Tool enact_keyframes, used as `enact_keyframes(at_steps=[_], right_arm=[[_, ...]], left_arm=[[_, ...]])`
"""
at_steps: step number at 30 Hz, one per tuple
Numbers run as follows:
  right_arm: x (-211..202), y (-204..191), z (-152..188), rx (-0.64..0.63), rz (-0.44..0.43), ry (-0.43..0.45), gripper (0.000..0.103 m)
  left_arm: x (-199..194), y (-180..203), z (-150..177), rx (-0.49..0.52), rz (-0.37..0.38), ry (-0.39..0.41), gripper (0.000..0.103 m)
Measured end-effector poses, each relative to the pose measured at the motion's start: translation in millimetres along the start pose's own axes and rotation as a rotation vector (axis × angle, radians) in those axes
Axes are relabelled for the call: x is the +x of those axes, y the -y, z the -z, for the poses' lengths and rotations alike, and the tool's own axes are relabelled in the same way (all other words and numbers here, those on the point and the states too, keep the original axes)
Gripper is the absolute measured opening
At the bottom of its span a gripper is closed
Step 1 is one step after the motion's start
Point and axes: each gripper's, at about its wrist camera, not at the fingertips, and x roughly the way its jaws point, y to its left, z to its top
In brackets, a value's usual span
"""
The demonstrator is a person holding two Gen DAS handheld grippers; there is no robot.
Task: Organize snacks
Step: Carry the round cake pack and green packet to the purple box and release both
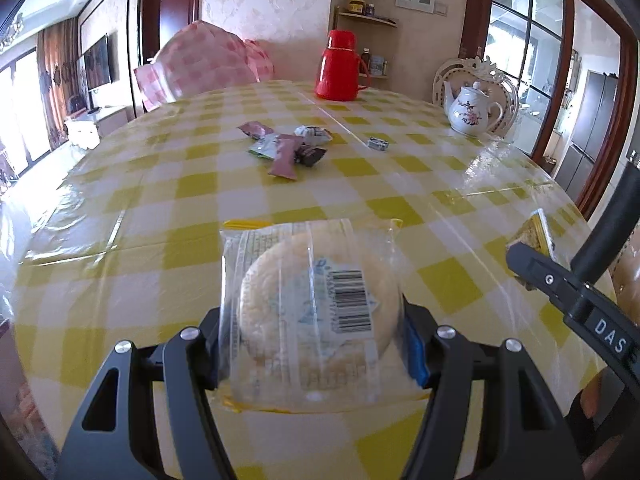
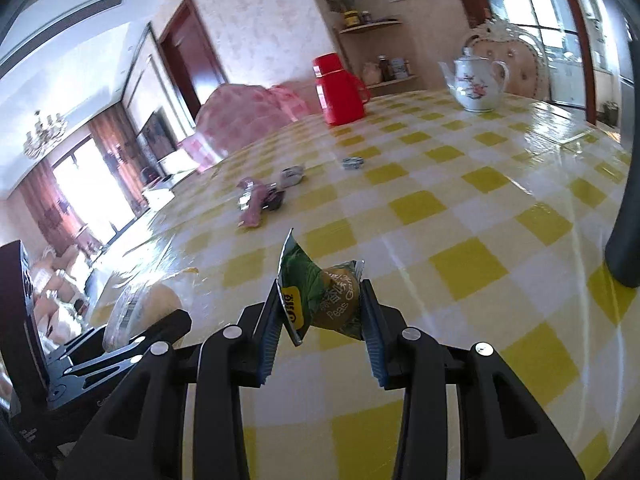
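Two hand-held grippers are in my views, and each one carries a snack above the yellow-and-white checked tabletop (image 1: 360, 168). My left hand-held gripper (image 1: 312, 354) is clamped on a round pale cake in a clear plastic wrapper with a barcode label (image 1: 316, 312); its blue pads press the wrapper from both sides, and the packet stands out toward twelve o'clock in the left wrist view. My right hand-held gripper (image 2: 322, 328) is clamped on a small green foil packet of peas with yellow lettering (image 2: 320, 300), which sits crumpled between the pads, one sealed end sticking up toward eleven o'clock.

From the left wrist, the right hand-held gripper shows at three o'clock with its packet at the tip. From the right wrist, the left hand-held gripper and its cake show at eight o'clock, just beside.

Farther out on the tabletop, at about twelve o'clock from the cake, lies a loose cluster of small wrapped snacks (image 1: 286, 146), pink, green, dark and silver wrappers touching or overlapping. A single small blue-and-white wrapped sweet (image 1: 378, 144) lies apart, near the cluster at its three o'clock side. A red plastic thermos jug with a handle (image 1: 340, 66) stands upright at the far edge, and a white porcelain teapot with a pink flower print (image 1: 472, 110) stands at two o'clock.
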Motion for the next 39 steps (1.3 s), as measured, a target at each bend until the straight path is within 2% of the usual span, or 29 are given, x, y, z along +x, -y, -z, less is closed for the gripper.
enact_keyframes(at_steps=[6,13,19,28,32,36,39], right_arm=[[-11,-38,12,-0.079,-0.060,-0.013,0.038],[-22,-89,28,-0.190,-0.137,-0.036,0.038],[-24,-134,50,-0.291,-0.205,-0.081,0.038],[-20,-204,88,-0.449,-0.307,-0.147,0.038],[-21,-235,106,-0.525,-0.346,-0.176,0.038],[-22,-267,125,-0.612,-0.387,-0.205,0.038],[-24,-292,144,-0.685,-0.427,-0.225,0.038]], left_arm=[[-33,-23,18,-0.002,-0.033,0.018,0.066],[-67,-67,39,-0.050,-0.054,0.026,0.066],[-94,-116,59,-0.108,-0.077,0.017,0.066],[-138,-196,86,-0.182,-0.178,0.015,0.066],[-148,-219,89,-0.190,-0.170,-0.004,0.066],[-151,-239,99,-0.167,-0.226,-0.044,0.066],[-156,-262,113,-0.203,-0.264,-0.062,0.066]])
